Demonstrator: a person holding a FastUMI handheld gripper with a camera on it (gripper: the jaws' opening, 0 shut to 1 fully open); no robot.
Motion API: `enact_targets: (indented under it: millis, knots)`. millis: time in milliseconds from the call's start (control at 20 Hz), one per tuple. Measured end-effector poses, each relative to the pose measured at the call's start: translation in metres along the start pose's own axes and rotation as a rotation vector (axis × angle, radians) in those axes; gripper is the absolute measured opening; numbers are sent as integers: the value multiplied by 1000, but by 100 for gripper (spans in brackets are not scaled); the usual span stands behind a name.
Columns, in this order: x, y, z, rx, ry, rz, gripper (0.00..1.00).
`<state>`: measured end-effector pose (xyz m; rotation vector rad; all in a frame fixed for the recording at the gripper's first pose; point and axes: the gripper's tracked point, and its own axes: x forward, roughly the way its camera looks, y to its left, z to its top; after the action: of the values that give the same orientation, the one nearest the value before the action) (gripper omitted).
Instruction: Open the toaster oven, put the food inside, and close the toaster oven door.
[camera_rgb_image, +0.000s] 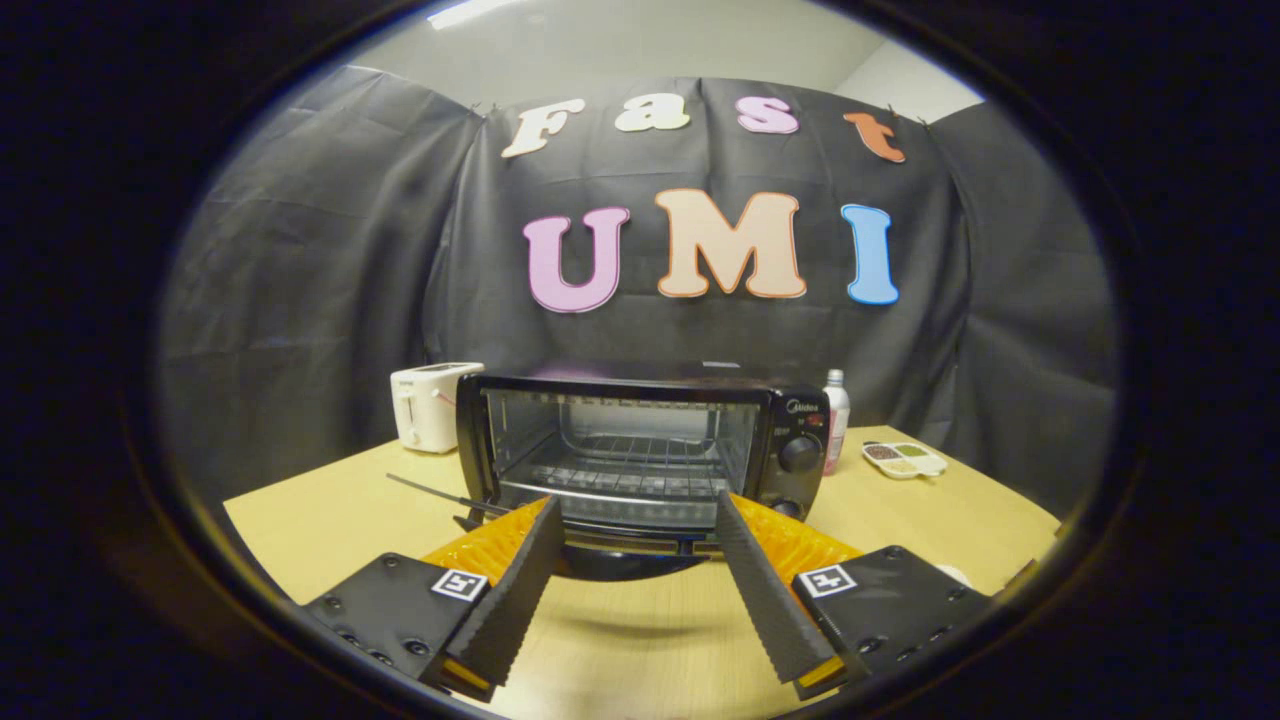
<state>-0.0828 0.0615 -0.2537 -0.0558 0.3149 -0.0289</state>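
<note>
Gripper view had me looking straight along my two ribbed fingers (745, 560) at the toaster oven (640, 450), which sat on the wooden table (300, 520) just beyond my fingertips. My gripper (636, 520) was spread wide and held nothing, with only bare table between the fingers. The oven door (622, 545) looked to be dropped open, its dark edge lying flat just ahead of my tips, and I could see the wire rack (625, 480) inside with nothing on it. I judged, then, that the first step was done or all but done, while loading the food and shutting the door were both left to do. I could not make out the food for certain. A small divided dish (905, 459) with some bits in it stood off to the right of the oven, near a pale bottle (836, 415), and that may have been it, though it was too small to tell. A white pop-up toaster (430, 403) stood to the left of the oven, and a thin dark rod (445, 493) lay on the table in front of that
</note>
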Motion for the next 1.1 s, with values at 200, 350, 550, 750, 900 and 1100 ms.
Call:
enact_targets:
  millis: [200, 350, 550, 750, 900, 1100]
  knots:
    - [-9, 1, -18, 9, 39, -6, 97]
    - [-16, 3, -33, -6, 69, -6, 97]
    - [-21, 3, -57, 19, 132, -1, 98]
    - [-25, 3, -90, 84, 226, 14, 98]
    - [-23, 0, -102, 118, 245, 6, 98]
    - [-18, 1, -99, 109, 239, 1, 97]
